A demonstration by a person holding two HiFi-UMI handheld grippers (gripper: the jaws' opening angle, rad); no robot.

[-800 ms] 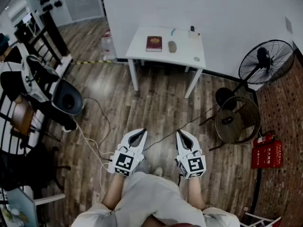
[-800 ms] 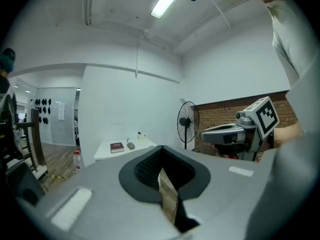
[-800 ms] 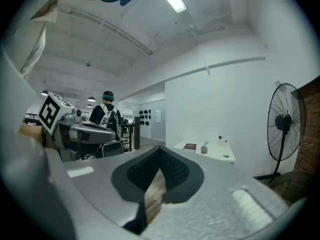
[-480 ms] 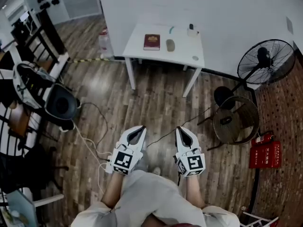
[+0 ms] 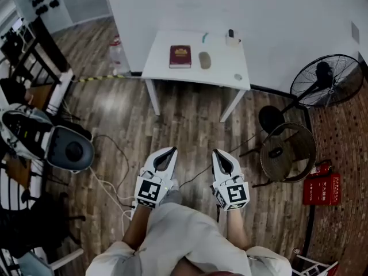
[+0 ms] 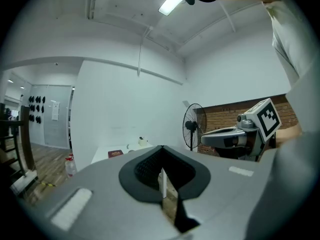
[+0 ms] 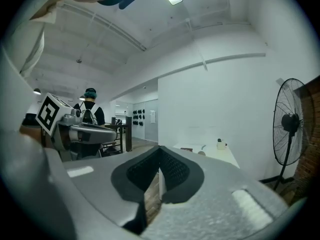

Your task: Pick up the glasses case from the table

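Against the earlier frames, the white table (image 5: 221, 69) shows slightly larger in the head view. The grey domed machine (image 5: 69, 151) on the floor has slid down the left side of the frame. My two grippers keep their side-by-side station. My left gripper (image 5: 171, 152) and right gripper (image 5: 217, 153) are held about level before my waist, tips toward the table and well short of it. Both pairs of jaws are closed tip to tip, nothing between them. The glasses case (image 5: 204, 60) lies on the table just beside the red book (image 5: 180, 56), untouched.
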